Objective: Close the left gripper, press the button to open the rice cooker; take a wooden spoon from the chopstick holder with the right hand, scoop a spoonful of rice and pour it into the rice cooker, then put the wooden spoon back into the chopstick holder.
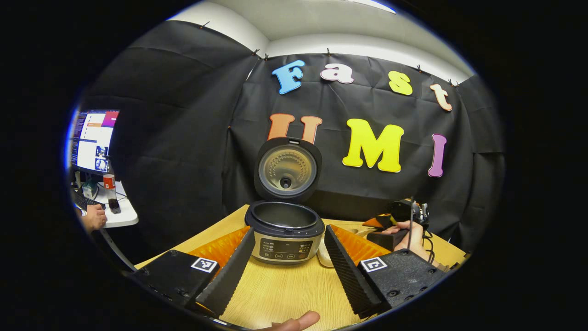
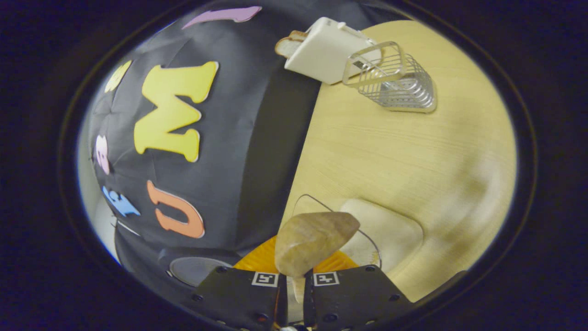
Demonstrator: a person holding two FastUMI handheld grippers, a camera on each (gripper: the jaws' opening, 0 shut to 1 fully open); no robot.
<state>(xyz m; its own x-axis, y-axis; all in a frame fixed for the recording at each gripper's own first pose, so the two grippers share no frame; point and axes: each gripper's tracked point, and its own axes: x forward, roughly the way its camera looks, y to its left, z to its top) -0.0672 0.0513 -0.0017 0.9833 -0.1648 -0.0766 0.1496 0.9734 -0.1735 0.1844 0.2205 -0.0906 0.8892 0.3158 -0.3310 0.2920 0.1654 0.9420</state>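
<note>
my left hand-held gripper [image 1: 287, 264] stands wide open in the left gripper view, fingers on either side of the rice cooker [image 1: 285, 232], not touching it. the cooker sits on the tabletop [image 1: 285, 294] with its lid [image 1: 287, 169] up. to its right i see a hand [image 1: 406, 234] holding the right hand-held gripper [image 1: 383, 221].

in the right gripper view, my right hand-held gripper [image 2: 295, 287] is clamped on the spoon [image 2: 312, 241], tilted over a shallow dish [image 2: 390, 230]. the wire holder [image 2: 392, 78] stands well apart, beside a toaster [image 2: 321, 48].
</note>
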